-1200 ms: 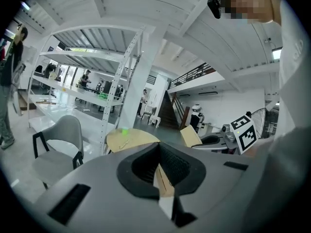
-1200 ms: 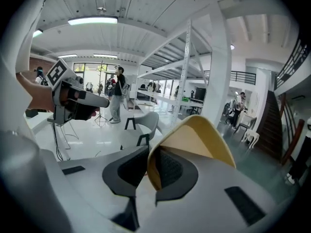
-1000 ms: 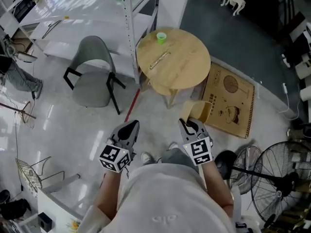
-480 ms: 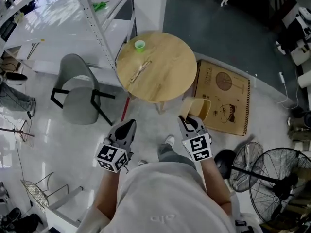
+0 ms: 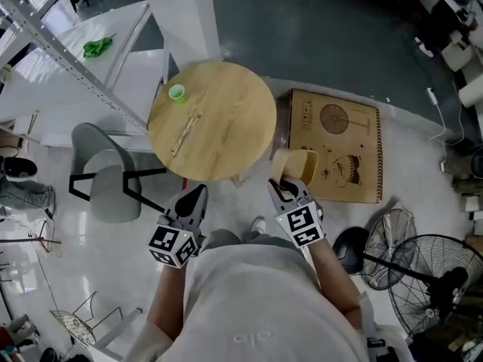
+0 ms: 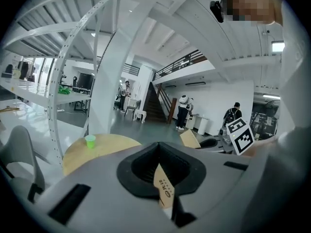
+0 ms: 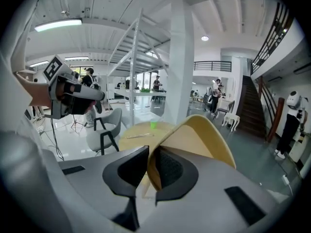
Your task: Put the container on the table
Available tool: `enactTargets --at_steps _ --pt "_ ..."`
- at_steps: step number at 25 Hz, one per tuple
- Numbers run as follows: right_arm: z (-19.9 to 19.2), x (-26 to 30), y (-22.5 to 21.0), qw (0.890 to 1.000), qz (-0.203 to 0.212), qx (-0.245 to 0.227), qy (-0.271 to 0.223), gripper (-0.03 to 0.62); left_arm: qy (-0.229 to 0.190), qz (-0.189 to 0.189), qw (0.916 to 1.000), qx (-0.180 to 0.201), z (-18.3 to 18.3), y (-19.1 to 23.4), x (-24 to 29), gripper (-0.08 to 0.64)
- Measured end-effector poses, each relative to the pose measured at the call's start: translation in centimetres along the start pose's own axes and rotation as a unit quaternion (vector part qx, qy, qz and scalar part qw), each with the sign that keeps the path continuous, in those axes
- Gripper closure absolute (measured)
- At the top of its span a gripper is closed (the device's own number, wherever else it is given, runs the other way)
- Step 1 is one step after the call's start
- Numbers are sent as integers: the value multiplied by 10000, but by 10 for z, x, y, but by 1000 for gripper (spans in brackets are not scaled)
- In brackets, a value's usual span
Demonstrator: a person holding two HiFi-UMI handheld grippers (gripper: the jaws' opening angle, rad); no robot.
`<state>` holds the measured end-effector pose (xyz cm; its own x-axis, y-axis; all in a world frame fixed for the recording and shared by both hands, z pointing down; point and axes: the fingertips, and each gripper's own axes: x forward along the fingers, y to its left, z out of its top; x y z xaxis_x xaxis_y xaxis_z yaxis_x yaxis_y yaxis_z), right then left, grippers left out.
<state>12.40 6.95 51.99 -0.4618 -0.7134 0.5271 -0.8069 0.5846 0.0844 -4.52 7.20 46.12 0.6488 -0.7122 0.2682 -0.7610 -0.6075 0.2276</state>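
Observation:
A round wooden table (image 5: pixel 226 127) stands just ahead of both grippers. On it are a green cup (image 5: pixel 176 92) and a thin stick (image 5: pixel 185 133). My right gripper (image 5: pixel 283 188) is shut on the rim of a pale tan container (image 5: pixel 296 163), which it holds in the air beside the table's right edge. In the right gripper view the container (image 7: pixel 199 142) rises from between the jaws of the right gripper (image 7: pixel 151 174). My left gripper (image 5: pixel 198 194) hovers at the table's near edge. In its own view the left gripper (image 6: pixel 163 178) is shut on a small tan paper slip (image 6: pixel 164 191).
A grey chair (image 5: pixel 106 183) stands left of the table, beside a white metal rack (image 5: pixel 68 59) and a white pillar (image 5: pixel 181 13). A flat printed cardboard box (image 5: pixel 336 145) lies on the floor to the right. Floor fans (image 5: pixel 438 285) stand at the lower right.
Both grippers have travelled forward to the table, which now lies directly ahead of them. The container and the paper slip stay held as before.

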Motion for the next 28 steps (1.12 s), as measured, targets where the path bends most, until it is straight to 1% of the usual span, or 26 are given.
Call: enactTargets --at_steps 4,7,12,16,19,24,28 --pt "-8 14 -25 9998 -30 157 152 526 109 -157 9998 -4 5 1 31 545" --pt "-11 33 -39 9994 -66 229 269 526 159 -275 9995 -6 9 12 52 545" --pt "-8 75 -55 9980 -153 343 510 526 234 -522 9984 18 23 44 83 545" --pt "-6 116 -61 9965 -191 341 744 526 233 -648 9976 44 36 81 100 545" --pt "-5 151 -65 9954 -225 325 877 526 259 -688 9973 38 41 112 107 545" --pt "-11 199 -70 9921 -246 89 1227 526 418 -679 9967 142 37 150 105 545" --pt "-17 229 -76 9884 -148 -48 1509 526 436 -559 9975 4 36 170 102 545"
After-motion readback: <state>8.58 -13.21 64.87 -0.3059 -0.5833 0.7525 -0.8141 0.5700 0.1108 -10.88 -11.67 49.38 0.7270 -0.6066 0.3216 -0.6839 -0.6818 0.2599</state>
